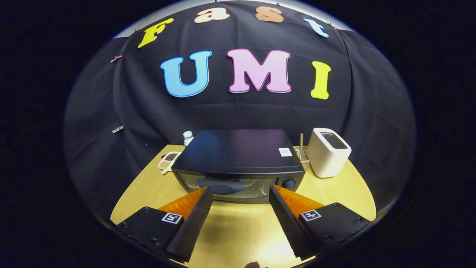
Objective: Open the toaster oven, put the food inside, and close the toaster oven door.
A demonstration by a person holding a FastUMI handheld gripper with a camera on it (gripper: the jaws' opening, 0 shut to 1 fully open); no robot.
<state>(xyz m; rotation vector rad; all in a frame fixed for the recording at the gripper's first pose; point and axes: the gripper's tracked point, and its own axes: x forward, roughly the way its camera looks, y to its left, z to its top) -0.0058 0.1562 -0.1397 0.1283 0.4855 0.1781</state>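
Wooden table (334,193) (toaster oven (238,156), toaster (329,152))

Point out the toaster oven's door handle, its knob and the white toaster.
door handle (222,185), gripper view, middle of the dark bar.
knob (289,183), gripper view, its round face.
white toaster (328,153), gripper view, front wall.

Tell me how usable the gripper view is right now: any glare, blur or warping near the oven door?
Gripper view: sharp overall; fisheye bends the table edge. Toaster oven top shows a soft purplish sheen; its closed door glass is dim, the inside unreadable. Bright glare on the wood between the open tongs, which hold nothing.
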